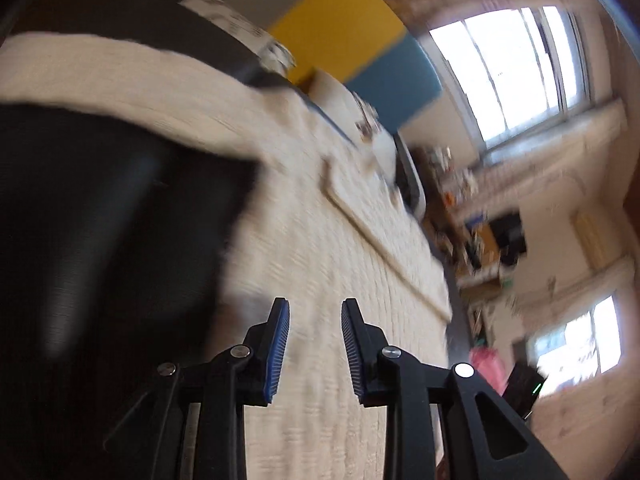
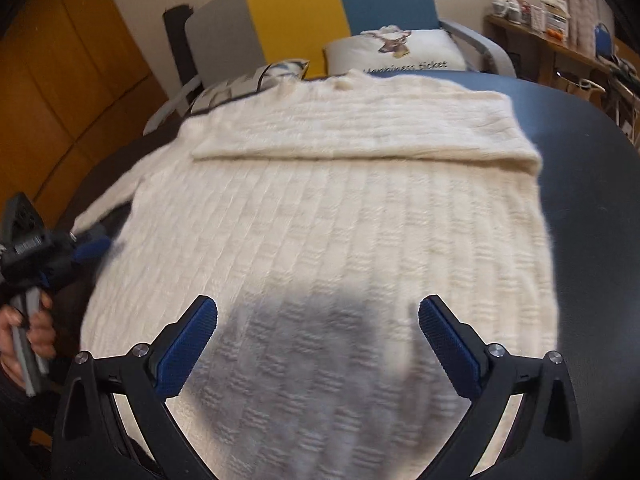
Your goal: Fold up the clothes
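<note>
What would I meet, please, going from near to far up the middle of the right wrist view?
right gripper with jaws apart → cream knitted sweater body → its folded-over sleeve → sweater collar → deer-print pillow → yellow and blue panel.

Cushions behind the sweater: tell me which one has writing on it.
The white cushion with the deer picture, in front of the blue panel; black script runs along its lower edge. The patterned black-and-white cushion shows none.
</note>
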{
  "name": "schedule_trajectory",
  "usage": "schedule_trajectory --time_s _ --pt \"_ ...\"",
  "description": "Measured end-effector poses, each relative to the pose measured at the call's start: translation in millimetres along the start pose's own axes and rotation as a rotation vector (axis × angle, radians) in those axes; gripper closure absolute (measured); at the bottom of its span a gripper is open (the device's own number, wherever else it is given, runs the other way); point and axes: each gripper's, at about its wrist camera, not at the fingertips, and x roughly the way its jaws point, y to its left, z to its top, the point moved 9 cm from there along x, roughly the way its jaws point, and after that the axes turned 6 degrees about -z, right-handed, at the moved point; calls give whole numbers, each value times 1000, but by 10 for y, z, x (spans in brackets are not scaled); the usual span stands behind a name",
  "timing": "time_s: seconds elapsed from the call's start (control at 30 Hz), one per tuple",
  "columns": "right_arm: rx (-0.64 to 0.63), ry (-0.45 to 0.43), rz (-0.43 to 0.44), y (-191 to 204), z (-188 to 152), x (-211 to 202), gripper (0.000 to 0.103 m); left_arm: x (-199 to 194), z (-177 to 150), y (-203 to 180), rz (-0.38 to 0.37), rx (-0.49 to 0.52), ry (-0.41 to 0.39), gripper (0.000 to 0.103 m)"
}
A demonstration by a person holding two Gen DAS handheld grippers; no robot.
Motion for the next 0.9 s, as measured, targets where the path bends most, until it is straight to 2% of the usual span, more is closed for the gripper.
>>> schedule_trajectory --time_s 0.1,0.17,0.27,0.37,0.57,0.9 --pt "-40 23 -40 94 -110 155 0 -569 419 561 30 -150 -166 76" --pt "-81 17 -90 127 -153 215 0 -956 675 1002 87 -239 -269 76" --pt "-120 14 -133 149 -176 252 0 -1479 966 1584 145 -365 -389 76" --pt "-110 12 -141 125 -174 249 0 -1855 1186 2025 178 -464 -470 75" --pt "-100 16 -172 138 -147 282 0 -2007 1458 2470 177 -588 -505 71" --pt "-91 40 -195 144 -125 337 0 -1828 1774 2596 139 -633 -521 70"
